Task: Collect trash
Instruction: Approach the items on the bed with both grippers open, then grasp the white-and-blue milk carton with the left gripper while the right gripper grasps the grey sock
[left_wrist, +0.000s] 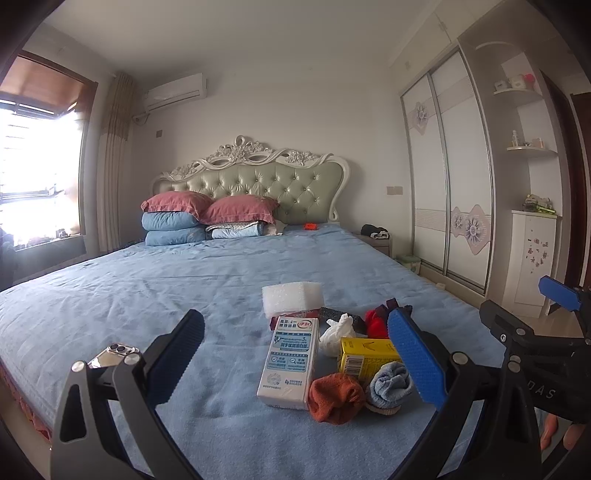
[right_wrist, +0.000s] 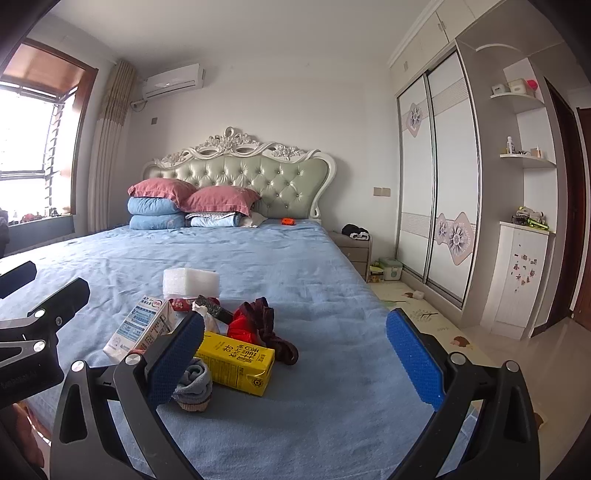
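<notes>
A pile lies on the blue bed (left_wrist: 147, 295). It holds a white-and-blue milk carton (left_wrist: 290, 363), a yellow drink carton (left_wrist: 364, 356), a white foam block (left_wrist: 291, 297), a crumpled tissue (left_wrist: 338, 332) and a dark wrapper (left_wrist: 340, 315). An orange sock (left_wrist: 334, 397), a light blue sock (left_wrist: 391, 384) and red cloth (left_wrist: 376, 323) lie among them. My left gripper (left_wrist: 295, 328) is open and empty, hovering short of the milk carton. My right gripper (right_wrist: 295, 321) is open and empty, with the yellow carton (right_wrist: 236, 363) just inside its left finger.
A phone (left_wrist: 114, 354) rests on the bed left of the pile. Pillows (right_wrist: 184, 206) are stacked against the headboard (right_wrist: 240, 170). A nightstand (right_wrist: 354, 247), wardrobe (right_wrist: 436, 184) and white cabinet (right_wrist: 517, 277) line the right side, with floor (right_wrist: 443, 325) between.
</notes>
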